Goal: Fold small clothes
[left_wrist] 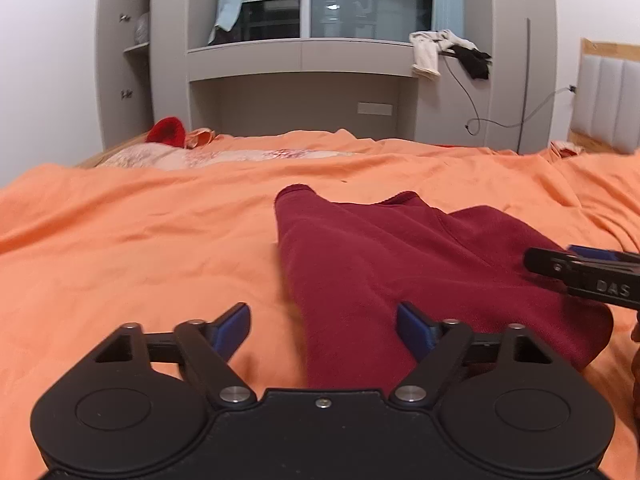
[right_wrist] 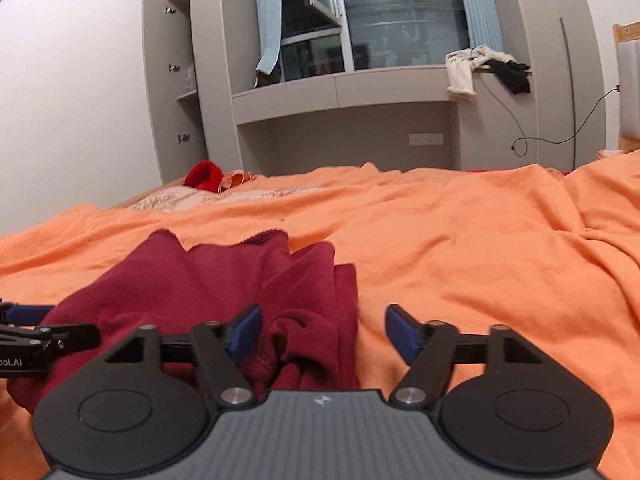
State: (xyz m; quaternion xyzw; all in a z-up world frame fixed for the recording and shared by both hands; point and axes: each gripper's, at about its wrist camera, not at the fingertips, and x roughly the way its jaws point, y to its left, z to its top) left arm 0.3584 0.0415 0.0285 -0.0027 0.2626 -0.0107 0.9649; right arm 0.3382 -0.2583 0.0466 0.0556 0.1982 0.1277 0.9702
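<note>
While the maroon garment (left_wrist: 380,264) lies loosely bunched on the orange bedsheet (left_wrist: 120,240), the left gripper (left_wrist: 324,328) and right gripper (right_wrist: 324,334) show jaws spread and empty, so each should take 1 clean hem corner before folding.

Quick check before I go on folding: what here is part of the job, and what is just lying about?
Part of the job:
- dark red garment on the orange bedsheet
- left gripper, jaws open
- right gripper, jaws open

Lying about:
- bright red item at the bed's far edge
- white and black clothes on the ledge
- cable
</note>
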